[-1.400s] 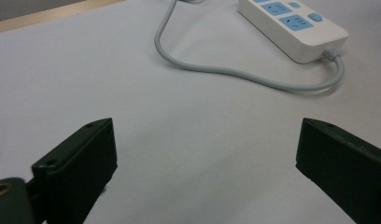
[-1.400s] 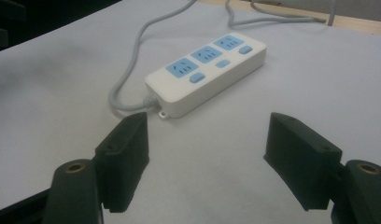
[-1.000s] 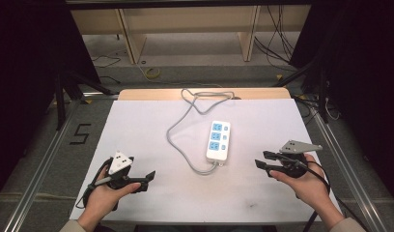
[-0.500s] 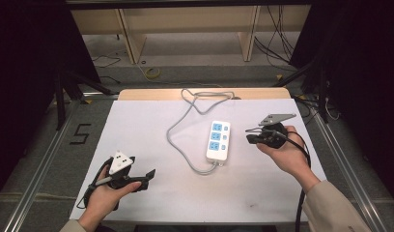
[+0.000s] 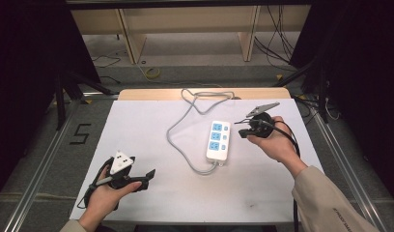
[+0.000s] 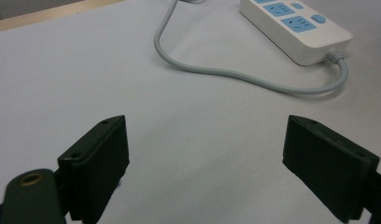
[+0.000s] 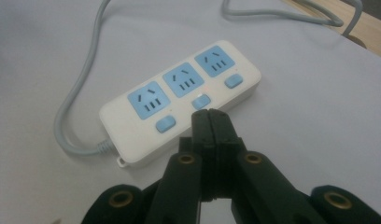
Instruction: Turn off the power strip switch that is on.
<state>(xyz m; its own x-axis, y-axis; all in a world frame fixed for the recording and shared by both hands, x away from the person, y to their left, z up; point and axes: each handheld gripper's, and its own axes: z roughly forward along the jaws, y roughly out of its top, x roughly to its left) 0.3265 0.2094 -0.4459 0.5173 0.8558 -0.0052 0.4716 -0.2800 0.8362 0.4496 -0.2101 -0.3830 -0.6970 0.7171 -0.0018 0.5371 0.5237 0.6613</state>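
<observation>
1. Power strip lies flat on the white sheet covering the bench, roughly mid-sheet, long axis running away from the person, three blue sockets face up.
2. Its grey cable leaves the strip's near end, loops out to the strip's left, then runs up past the far end to the bench's far edge.
3. Right gripper is held just beside the strip's right long side, near its far end, tips pointing at it.
4. Right jaws are pressed together with nothing between them.
5. In the right gripper view the closed right gripper tips sit just in front of the power strip, lined up with the middle switch button; touching or a small gap, cannot tell.
6. Left gripper is well apart from the strip, off to its near left, low over the sheet near the bench's front edge.
7. Left jaws stand wide apart, empty.
8. In the left gripper view the left gripper frames bare sheet; the power strip lies far beyond the jaws, up to the right, and the cable curves across between.
</observation>
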